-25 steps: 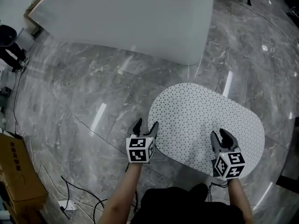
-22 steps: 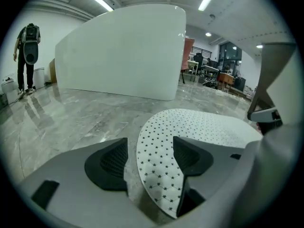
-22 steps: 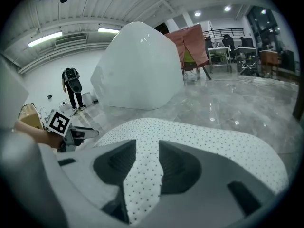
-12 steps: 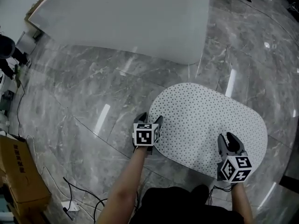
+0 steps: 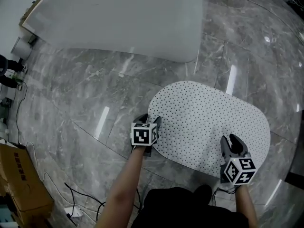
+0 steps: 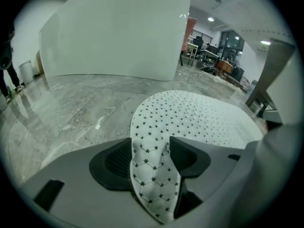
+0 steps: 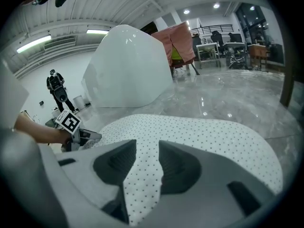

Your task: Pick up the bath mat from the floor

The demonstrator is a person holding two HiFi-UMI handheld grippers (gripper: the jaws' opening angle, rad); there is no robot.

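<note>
Bath mat (image 5: 209, 122): white oval w/ small dark dots, mostly flat on grey marble floor (image 5: 85, 94), just in front of the person, below a big white curved panel (image 5: 128, 18)
L gripper (image 5: 149, 121): at mat's left rim, pointing steeply down; marker cube (image 5: 144, 134) faces up
L claw: jaws have just been closing; mat rim sits betw. them, curled up, fills the gap & looks to touch both pads, so clamped on the mat
R gripper (image 5: 229, 140): at mat's near-right rim, well apart from L gripper, tilted down less steeply
R claw: jaws part-way in, mat edge pinched betw. the pads, narrowing toward the base; clamped on the mat
Mat edges: lifted only where the claws grip; the rest lies on the floor
Surroundings: cardboard box (image 5: 23, 184) & loose cables (image 5: 71, 194) at far left; a person (image 7: 57, 87) stands far off in R gripper view
</note>
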